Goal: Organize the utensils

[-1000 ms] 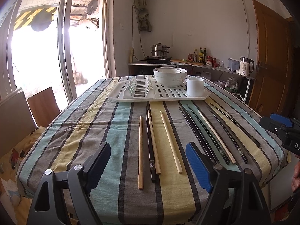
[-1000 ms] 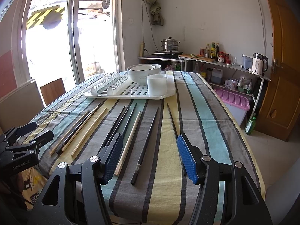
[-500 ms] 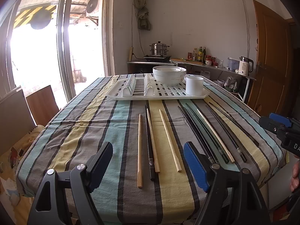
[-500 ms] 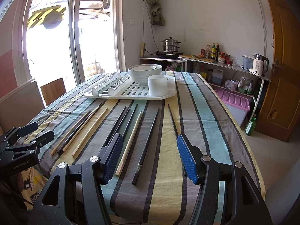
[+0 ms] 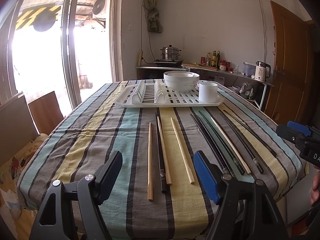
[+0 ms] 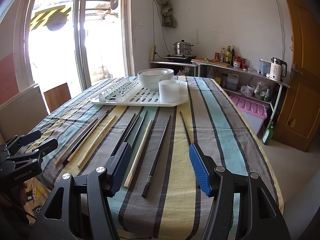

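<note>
Nothing sorted yet: black & pale wooden chopsticks (image 5: 181, 148) all lie loose on counter before white slotted plastic drying tray (image 5: 170, 102), w/ its round white cup (image 5: 208, 92) empty. Left gripper (image 5: 158, 177) has just been narrowing but is apart & empty. Right gripper (image 6: 160, 169) apart, empty too.

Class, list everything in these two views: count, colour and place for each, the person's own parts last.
Cloth: one, striped, under rack and chopsticks.
Pale chopsticks: four, wood, flat on cloth.
Black chopsticks: six, black, flat on cloth.
Rack: one, white, cloth's far end.
Bowls: two, white, nested on rack.
Cup: one, white, on rack.
Pot: one, steel, back counter.
Kettle: one, white, counter's right end.
Left claw: one, black and blue, over near chopsticks; jaws just closed slightly, open, gripping nothing.
Right claw: one, black and blue, open, empty.
</note>
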{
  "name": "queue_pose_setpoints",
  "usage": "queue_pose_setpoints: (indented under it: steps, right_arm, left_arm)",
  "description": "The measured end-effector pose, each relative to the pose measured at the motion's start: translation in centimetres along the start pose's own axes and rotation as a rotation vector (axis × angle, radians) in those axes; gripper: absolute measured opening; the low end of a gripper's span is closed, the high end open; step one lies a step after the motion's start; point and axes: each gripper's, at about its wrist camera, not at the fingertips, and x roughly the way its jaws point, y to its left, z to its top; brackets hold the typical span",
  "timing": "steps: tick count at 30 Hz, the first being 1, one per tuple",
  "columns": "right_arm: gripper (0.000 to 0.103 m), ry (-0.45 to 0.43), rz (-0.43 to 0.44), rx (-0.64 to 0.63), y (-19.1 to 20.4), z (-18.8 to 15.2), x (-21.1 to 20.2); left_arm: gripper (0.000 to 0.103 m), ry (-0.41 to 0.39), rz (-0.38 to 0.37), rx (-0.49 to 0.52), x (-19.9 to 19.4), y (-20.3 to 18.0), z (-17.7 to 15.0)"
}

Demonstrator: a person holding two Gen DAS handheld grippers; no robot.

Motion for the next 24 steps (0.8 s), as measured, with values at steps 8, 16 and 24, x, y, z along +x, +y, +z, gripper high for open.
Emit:
queue_pose_setpoints:
  steps: [8,16,24]
  right_arm:
    - [0.061,0.001,-0.003,0.003,0.00,0.04,0.04]
    - [0.061,0.002,0.000,0.008,-0.32,-0.11,0.22]
    - [0.061,0.009,0.009,0.010,-0.43,-0.35,0.76]
  left_arm:
    - [0.073,0.001,-0.001,-0.004,-0.08,0.04,0.01]
    - [0.073,0.007,-0.009,0.006,0.07,-0.14,-0.07]
    - [0.072,0.015,-0.008,0.001,0.36,-0.05,-0.14]
